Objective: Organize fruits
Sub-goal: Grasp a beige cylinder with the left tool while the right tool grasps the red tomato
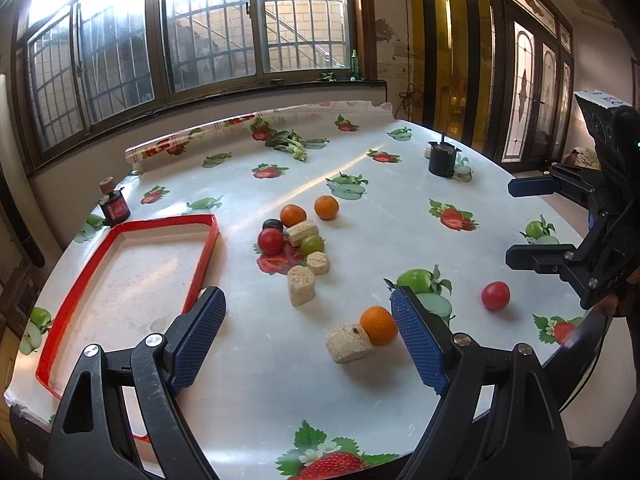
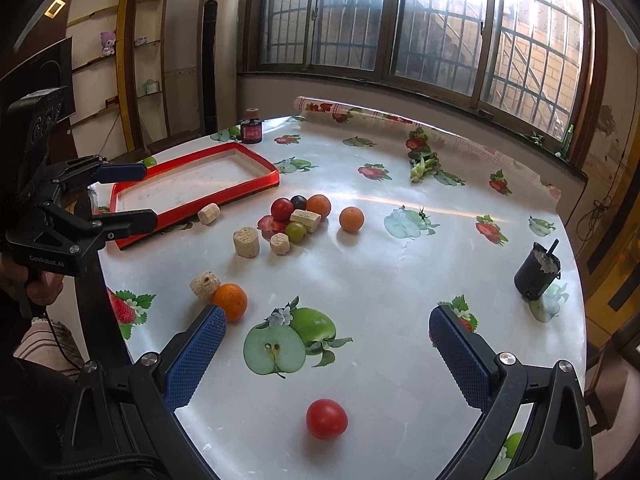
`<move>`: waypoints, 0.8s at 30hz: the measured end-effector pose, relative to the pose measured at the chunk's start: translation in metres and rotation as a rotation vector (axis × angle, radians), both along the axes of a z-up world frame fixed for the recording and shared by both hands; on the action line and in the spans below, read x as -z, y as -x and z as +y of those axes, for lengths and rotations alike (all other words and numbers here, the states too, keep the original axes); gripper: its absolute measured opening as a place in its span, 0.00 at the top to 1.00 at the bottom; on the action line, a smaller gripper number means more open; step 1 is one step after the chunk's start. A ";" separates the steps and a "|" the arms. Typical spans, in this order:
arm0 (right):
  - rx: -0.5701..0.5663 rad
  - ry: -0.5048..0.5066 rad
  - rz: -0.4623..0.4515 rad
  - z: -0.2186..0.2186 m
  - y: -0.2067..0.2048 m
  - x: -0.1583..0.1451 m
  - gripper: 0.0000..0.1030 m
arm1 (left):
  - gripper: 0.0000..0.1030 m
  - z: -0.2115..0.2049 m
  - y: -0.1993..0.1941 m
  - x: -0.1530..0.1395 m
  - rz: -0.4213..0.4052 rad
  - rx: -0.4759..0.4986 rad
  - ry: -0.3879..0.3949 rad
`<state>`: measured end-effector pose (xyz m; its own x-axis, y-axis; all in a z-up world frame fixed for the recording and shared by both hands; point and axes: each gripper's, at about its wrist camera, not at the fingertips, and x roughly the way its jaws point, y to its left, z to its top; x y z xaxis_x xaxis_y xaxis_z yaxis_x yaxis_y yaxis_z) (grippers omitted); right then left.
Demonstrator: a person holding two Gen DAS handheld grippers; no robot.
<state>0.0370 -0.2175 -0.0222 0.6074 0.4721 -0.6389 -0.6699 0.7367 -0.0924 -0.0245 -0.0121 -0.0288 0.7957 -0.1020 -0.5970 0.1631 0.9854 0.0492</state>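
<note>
Above the table [image 1: 280, 380] we hold both claws wide open and empty: the left gripper [image 1: 308, 340] beside the near orange [image 1: 378, 325], the right gripper [image 2: 328, 354] framing the red tomato [image 2: 326, 418], probably for carrying fruits to the red tray [image 1: 132, 268].

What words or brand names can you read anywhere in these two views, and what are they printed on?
"GenRobot.AI": on the black body of the left gripper, seen from the right wrist.
"DAS": on the right gripper frame, partly readable.
Red label on the small dark jar: too blurred to read.
</note>
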 end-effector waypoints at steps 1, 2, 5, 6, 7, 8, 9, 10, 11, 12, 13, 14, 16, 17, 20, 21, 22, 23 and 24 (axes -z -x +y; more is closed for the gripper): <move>0.006 -0.002 0.007 -0.002 0.000 0.002 0.00 | 0.17 -0.003 -0.001 0.005 0.012 0.013 -0.005; 0.012 -0.003 0.014 -0.004 0.000 0.004 0.00 | 0.17 -0.006 -0.002 0.009 0.025 0.025 -0.011; 0.030 -0.009 0.029 -0.011 0.001 0.010 0.00 | 0.17 -0.012 -0.005 0.021 0.061 0.052 -0.030; 0.033 -0.013 0.035 -0.013 0.001 0.012 0.00 | 0.17 -0.013 -0.005 0.023 0.070 0.059 -0.034; 0.034 -0.018 0.043 -0.015 0.001 0.014 0.00 | 0.17 -0.014 -0.006 0.026 0.077 0.065 -0.034; 0.036 -0.019 0.051 -0.017 0.000 0.017 0.00 | 0.17 -0.014 -0.007 0.028 0.088 0.068 -0.029; 0.040 -0.017 0.058 -0.018 0.000 0.019 0.00 | 0.17 -0.014 -0.008 0.030 0.097 0.069 -0.022; 0.043 -0.014 0.064 -0.019 0.000 0.021 0.00 | 0.17 -0.014 -0.009 0.032 0.108 0.069 -0.013; 0.044 -0.011 0.068 -0.020 0.000 0.023 0.00 | 0.17 -0.014 -0.012 0.035 0.121 0.068 -0.006; 0.046 -0.010 0.070 -0.022 0.001 0.025 0.00 | 0.17 -0.013 -0.014 0.038 0.136 0.065 0.000; 0.046 -0.012 0.071 -0.023 0.002 0.026 0.00 | 0.17 -0.014 -0.015 0.040 0.149 0.063 0.005; 0.046 -0.016 0.074 -0.024 0.003 0.028 0.00 | 0.17 -0.014 -0.017 0.041 0.156 0.062 0.007; 0.042 -0.027 0.083 -0.027 0.003 0.031 0.00 | 0.17 -0.014 -0.019 0.043 0.168 0.058 0.006; 0.040 -0.031 0.091 -0.028 0.002 0.033 0.00 | 0.17 -0.015 -0.020 0.044 0.171 0.056 0.001; 0.036 -0.028 0.114 -0.027 -0.001 0.041 0.02 | 0.17 -0.018 -0.026 0.048 0.186 0.052 -0.020; 0.036 -0.022 0.121 -0.026 -0.002 0.043 0.03 | 0.17 -0.020 -0.029 0.049 0.196 0.053 -0.025; 0.037 -0.012 0.125 -0.024 -0.004 0.045 0.03 | 0.17 -0.021 -0.031 0.051 0.203 0.054 -0.028; 0.036 -0.003 0.125 -0.023 -0.004 0.047 0.04 | 0.18 -0.021 -0.033 0.053 0.210 0.054 -0.029; 0.031 0.003 0.128 -0.021 -0.005 0.049 0.08 | 0.23 -0.022 -0.035 0.055 0.221 0.056 -0.028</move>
